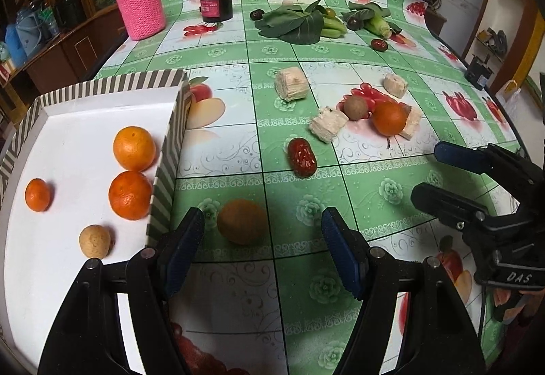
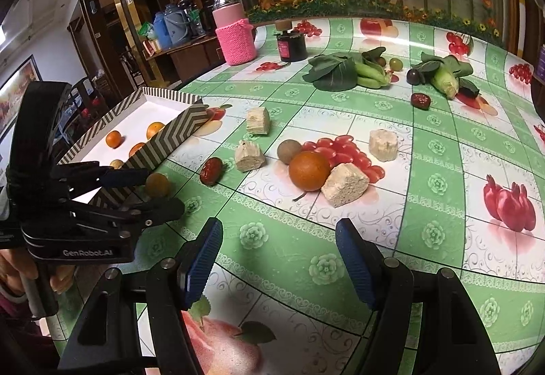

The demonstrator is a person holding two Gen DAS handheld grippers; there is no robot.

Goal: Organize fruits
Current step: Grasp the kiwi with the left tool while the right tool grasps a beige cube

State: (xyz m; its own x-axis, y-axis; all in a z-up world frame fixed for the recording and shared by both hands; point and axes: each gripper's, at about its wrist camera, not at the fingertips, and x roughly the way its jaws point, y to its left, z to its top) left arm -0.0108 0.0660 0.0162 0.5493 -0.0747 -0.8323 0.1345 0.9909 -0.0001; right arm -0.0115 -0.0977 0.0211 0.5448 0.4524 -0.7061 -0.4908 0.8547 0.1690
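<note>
Left gripper closes in on a brown fruit just outside the striped box.

Both grippers are spread wide and hold nothing: the left one frames the round brown fruit on the tablecloth, while the right gripper hovers over bare cloth, short of the orange. Three oranges and a small tan fruit already lie in the box; a red date, another brown fruit and the orange wait among pale cut blocks. The risks look plain: the near finger sits just beside the box wall and could catch it or shove the box, and a round fruit pinched off-centre may roll away across the smooth cloth.
</note>
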